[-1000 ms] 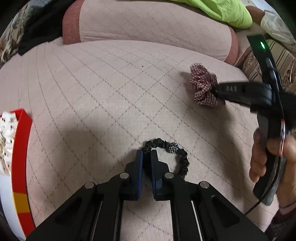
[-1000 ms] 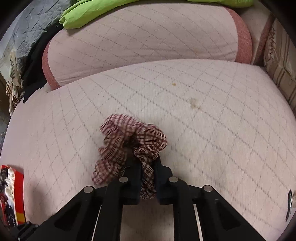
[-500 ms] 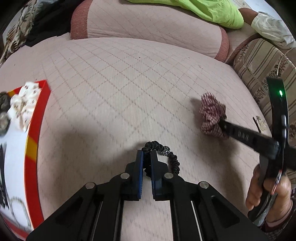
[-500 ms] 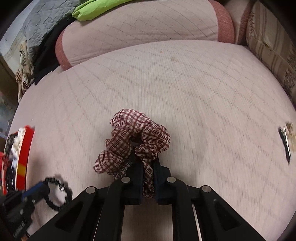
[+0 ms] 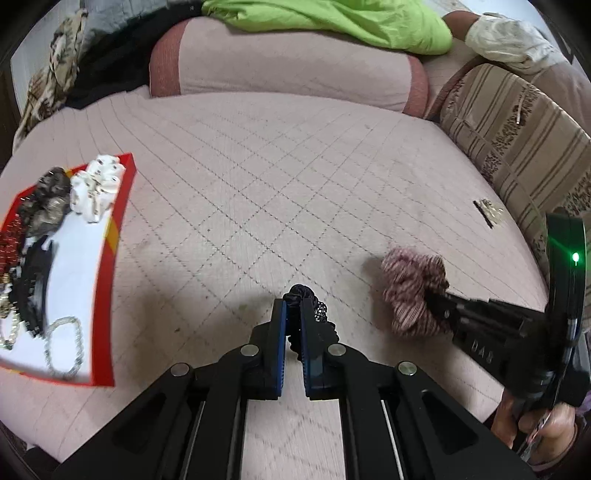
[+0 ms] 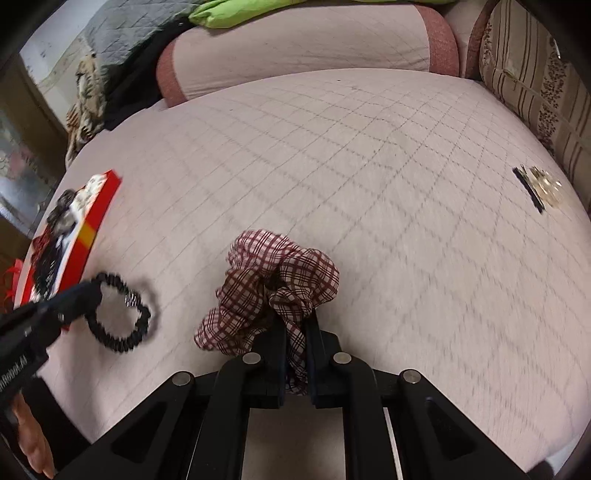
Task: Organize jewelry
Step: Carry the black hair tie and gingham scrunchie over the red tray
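Pink quilted cushion carried a red tray; to the right of the tray, the left gripper clenched a black scrunchie; the right gripper clenched a plaid scrunchie.

Black scrunchie pinched in left gripper; plaid scrunchie in right gripper, red tray leftward

Pale pink quilted mattress crossed by a grey diamond stitch grid. Dark red and white plaid scrunchie. Black hair tie with a sparkly silver bead. Red-edged tray with a white inside and one yellow stripe, holding a white scrunchie with dark spots. Lime green cloth. Beige cushion striped in brown. Black hand-held gripper with blue pads.
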Demonstrator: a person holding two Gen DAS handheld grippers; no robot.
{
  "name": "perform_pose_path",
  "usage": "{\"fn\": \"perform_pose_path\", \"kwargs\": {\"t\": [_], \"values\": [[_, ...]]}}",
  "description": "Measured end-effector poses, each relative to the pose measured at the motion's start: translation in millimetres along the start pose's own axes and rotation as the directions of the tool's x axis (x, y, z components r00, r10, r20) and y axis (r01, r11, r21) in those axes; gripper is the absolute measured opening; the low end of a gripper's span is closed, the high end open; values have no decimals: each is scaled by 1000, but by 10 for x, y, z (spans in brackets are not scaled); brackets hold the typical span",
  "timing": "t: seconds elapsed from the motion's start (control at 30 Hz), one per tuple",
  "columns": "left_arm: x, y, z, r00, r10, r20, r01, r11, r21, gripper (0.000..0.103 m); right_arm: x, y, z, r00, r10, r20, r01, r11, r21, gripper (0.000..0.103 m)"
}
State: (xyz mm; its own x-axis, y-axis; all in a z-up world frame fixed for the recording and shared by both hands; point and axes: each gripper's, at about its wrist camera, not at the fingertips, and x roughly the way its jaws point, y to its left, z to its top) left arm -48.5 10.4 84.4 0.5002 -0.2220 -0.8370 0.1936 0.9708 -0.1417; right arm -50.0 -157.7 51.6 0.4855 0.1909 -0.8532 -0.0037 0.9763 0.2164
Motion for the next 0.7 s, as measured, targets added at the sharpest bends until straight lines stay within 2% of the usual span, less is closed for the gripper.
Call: {"fn": "perform_pose_path", "kwargs": {"t": [0.2,0.4,0.7], "values": [[-348,-41,-83,998,-6,55,6,1000,5,7,-263,183,-154,999,6,39,-4,1000,-30,9],[-649,-133,-121,992,16,125,-21,999,40,7,-468,331,-214,997,12,71,-8,998,-56,9],[-909,-211,-142,981,41,190,-55,996,65,7,-694,518,-264,992,-14,125,27,995,-98,9]]}}
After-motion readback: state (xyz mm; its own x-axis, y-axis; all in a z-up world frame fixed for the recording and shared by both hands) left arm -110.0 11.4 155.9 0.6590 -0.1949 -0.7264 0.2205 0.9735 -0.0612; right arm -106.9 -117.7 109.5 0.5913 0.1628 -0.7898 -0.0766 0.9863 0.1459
